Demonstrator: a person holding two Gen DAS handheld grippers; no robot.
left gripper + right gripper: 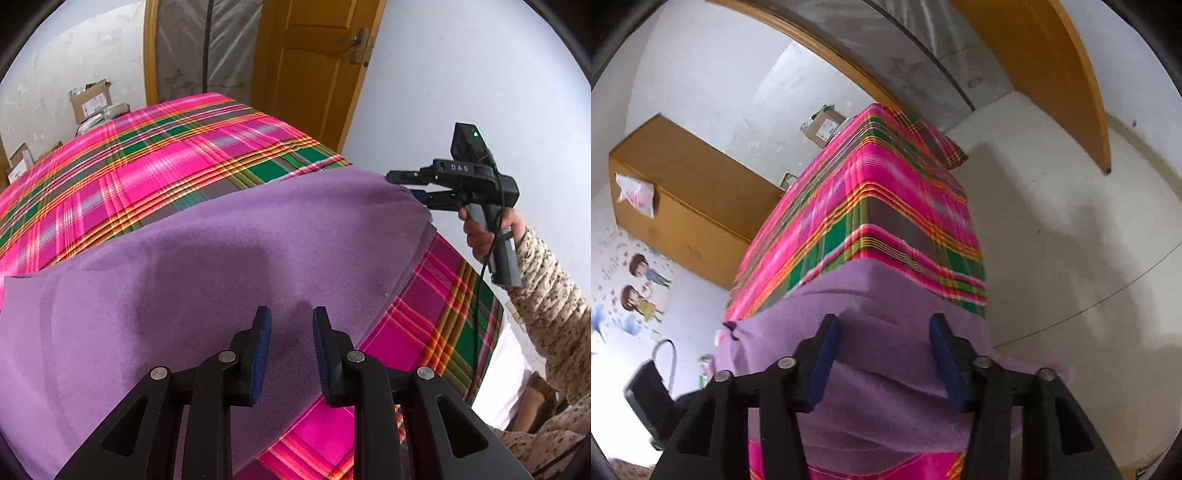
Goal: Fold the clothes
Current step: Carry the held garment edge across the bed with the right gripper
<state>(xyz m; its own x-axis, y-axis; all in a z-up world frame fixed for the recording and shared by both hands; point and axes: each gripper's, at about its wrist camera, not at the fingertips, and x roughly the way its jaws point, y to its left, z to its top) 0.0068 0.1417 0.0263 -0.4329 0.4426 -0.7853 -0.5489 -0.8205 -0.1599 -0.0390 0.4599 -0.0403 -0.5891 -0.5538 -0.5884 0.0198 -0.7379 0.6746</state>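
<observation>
A purple cloth (207,258) lies spread on a table under a pink plaid cover (147,162). My left gripper (291,319) hovers open and empty just above the cloth's near edge. My right gripper (408,186) is seen in the left wrist view at the cloth's far right corner, jaws apart with the cloth edge between or beside them. In the right wrist view the right gripper (884,325) is open over the purple cloth (879,369), whose edge hangs over the plaid table (871,206).
A wooden door (314,66) and a plastic-covered doorway stand behind the table. Cardboard boxes (90,99) sit at the far left. A wooden cabinet (683,199) is on the wall. The table's right edge drops to the floor (1071,240).
</observation>
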